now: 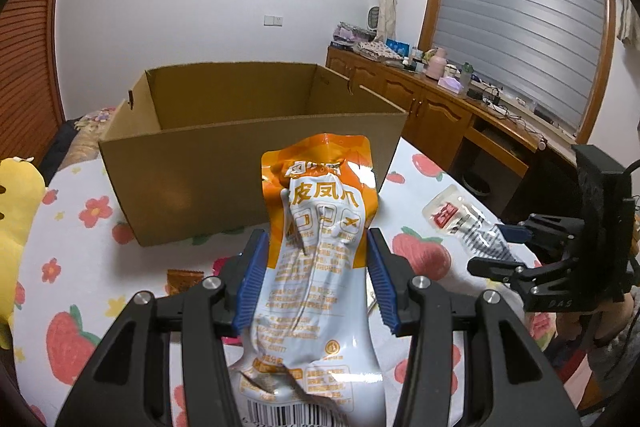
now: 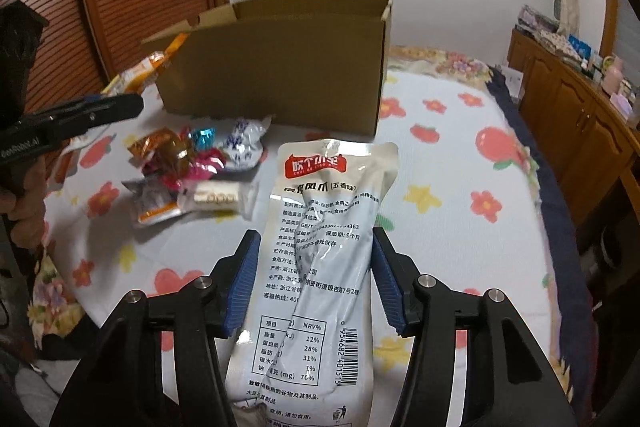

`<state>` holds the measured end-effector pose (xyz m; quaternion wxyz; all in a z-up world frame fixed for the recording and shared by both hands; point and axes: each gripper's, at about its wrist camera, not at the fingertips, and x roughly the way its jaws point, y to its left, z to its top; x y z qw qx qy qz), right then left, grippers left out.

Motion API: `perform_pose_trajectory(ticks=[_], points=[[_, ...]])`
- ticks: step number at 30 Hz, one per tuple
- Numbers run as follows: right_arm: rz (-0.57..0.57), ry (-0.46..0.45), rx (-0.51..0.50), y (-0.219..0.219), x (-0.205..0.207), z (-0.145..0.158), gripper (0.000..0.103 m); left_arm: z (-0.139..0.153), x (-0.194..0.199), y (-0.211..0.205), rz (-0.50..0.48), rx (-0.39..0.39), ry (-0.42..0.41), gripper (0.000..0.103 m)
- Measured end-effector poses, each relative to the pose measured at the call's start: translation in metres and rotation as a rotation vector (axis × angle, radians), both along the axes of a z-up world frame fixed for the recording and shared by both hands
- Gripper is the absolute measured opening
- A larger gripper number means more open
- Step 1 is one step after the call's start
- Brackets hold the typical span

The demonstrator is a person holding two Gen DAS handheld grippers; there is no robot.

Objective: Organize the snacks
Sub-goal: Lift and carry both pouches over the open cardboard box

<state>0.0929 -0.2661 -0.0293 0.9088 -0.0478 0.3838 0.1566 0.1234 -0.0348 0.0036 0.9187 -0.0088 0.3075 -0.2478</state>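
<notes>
My left gripper is shut on an orange-and-white snack pouch and holds it above the table, just in front of the open cardboard box. My right gripper is shut on a white snack pouch with a red logo, short of the box. The right gripper with its pouch also shows at the right of the left wrist view. The left gripper with the orange pouch shows at the left of the right wrist view.
A pile of small wrapped snacks and candies lies on the flowered tablecloth left of the box. A small orange packet lies below the left gripper. A yellow soft toy sits at the table's left edge. A wooden sideboard stands behind.
</notes>
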Motion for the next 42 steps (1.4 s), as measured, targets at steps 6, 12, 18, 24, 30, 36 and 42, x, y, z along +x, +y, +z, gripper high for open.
perform_pose_trajectory(ticks=[6,12,18,24,30,36,42], points=[[0.014,-0.055,0.002,0.004,-0.002,0.024,0.056,0.013,0.000,0.003,0.010,-0.002,-0.030,0.048],[0.035,-0.099,-0.007,0.011,-0.002,0.042,0.056,0.028,0.004,0.003,0.013,0.015,-0.062,0.048],[0.058,-0.144,-0.001,0.017,0.010,0.059,0.056,0.040,0.013,0.006,0.017,0.032,-0.088,0.048],[0.077,-0.192,0.008,0.026,0.032,0.080,0.057,0.050,0.033,0.012,0.024,0.039,-0.097,0.048],[0.104,-0.236,0.006,0.038,0.060,0.099,0.057,0.060,0.057,0.015,0.032,0.051,-0.114,0.048],[0.134,-0.271,0.005,0.050,0.089,0.112,0.057,0.072,0.083,0.020,0.042,0.048,-0.128,0.049],[0.157,-0.310,0.006,0.061,0.120,0.124,0.057,0.084,0.112,0.027,0.055,0.056,-0.147,0.049]])
